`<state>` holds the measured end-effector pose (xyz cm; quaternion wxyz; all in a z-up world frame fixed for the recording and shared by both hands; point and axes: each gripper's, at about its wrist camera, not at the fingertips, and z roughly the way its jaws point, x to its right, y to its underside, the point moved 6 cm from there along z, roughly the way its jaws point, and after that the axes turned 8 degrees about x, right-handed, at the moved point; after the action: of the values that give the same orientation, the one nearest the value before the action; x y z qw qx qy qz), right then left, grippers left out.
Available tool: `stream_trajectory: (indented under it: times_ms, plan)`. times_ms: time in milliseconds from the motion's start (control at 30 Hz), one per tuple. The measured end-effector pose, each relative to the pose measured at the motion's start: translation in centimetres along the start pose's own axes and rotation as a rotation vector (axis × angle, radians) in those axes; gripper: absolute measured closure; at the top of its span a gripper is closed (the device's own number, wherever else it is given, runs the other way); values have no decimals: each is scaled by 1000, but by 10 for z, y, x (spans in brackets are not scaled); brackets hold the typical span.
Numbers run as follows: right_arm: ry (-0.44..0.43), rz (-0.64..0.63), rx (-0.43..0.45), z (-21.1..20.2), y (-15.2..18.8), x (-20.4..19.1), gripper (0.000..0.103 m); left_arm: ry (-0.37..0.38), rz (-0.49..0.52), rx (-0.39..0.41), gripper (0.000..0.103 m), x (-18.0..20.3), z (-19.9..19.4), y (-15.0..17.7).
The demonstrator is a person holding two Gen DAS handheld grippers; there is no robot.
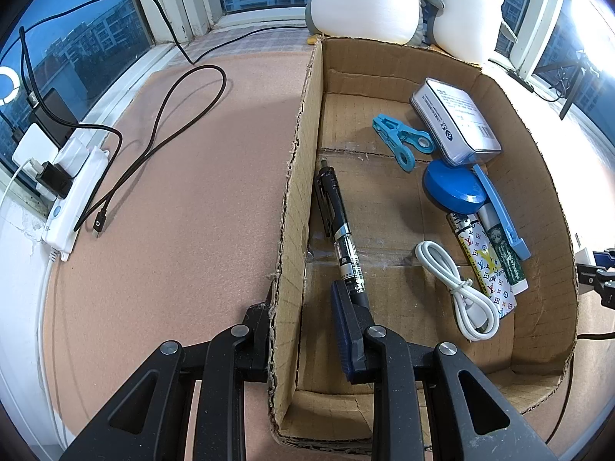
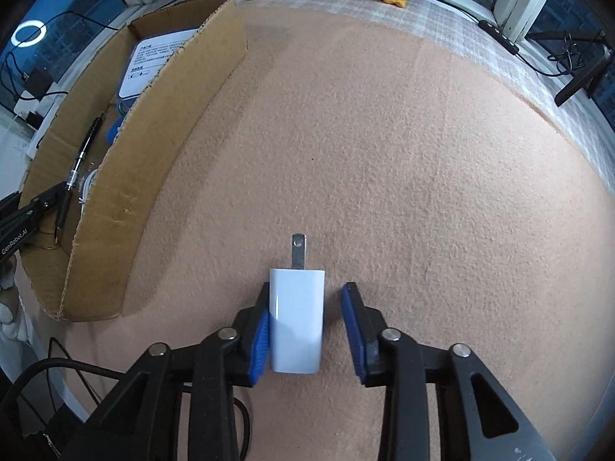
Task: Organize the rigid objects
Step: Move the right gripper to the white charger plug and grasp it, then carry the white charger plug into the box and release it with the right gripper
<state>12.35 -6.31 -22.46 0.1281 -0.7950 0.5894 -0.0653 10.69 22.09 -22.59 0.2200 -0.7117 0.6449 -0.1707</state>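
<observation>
Your right gripper (image 2: 305, 330) straddles the white plastic plug-in charger block (image 2: 296, 319) lying on the pink felt mat (image 2: 423, 173), jaws apart, left pad touching it, right pad clear: close, lift, carry left over the brown cardboard box (image 2: 153, 146) wall. Your left gripper (image 1: 303, 326) sits jaws apart astride the box's left wall, inner finger beside the black clicker pen (image 1: 340, 230) lying inside, probably just dropped. Box already holds blue clip (image 1: 403, 138), white coiled cable (image 1: 461, 292), patterned lighter (image 1: 484, 265); aim for bare floor.
</observation>
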Motion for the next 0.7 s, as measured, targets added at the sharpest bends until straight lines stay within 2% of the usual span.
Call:
stream_trajectory:
  times_ms: [233,700]
  plan:
    - [3,27,26,-9,-1,6,82,2,-3,0,78,0,0,0]
    - [-2,57,109,-30,-32,10,82,1,-2,1,78,0,1,-1]
